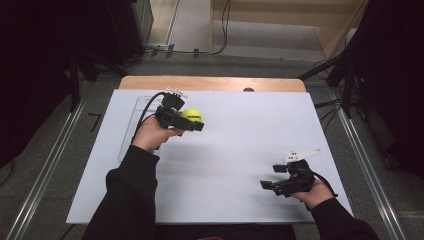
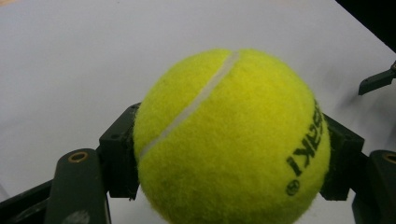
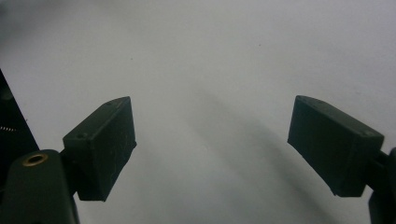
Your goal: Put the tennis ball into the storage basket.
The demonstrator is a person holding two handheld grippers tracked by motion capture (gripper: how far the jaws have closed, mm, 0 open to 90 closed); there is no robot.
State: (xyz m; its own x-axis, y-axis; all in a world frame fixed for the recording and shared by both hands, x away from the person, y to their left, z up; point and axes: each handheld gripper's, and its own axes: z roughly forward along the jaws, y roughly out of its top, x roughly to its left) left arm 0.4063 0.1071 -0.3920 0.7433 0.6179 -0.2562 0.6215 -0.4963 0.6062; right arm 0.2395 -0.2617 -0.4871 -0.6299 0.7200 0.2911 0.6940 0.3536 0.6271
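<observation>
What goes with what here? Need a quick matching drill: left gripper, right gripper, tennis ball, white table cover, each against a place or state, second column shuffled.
Column one:
1. left gripper
2. right gripper
3. tennis ball
4. white table cover

Column two:
A. jaws wide apart, nothing between them
B. yellow-green, lifted off the surface
C. lies flat beneath both hands
D. clamped on a round thing at the far left

Pairs: 1-D, 2-A, 3-B, 4-C
</observation>
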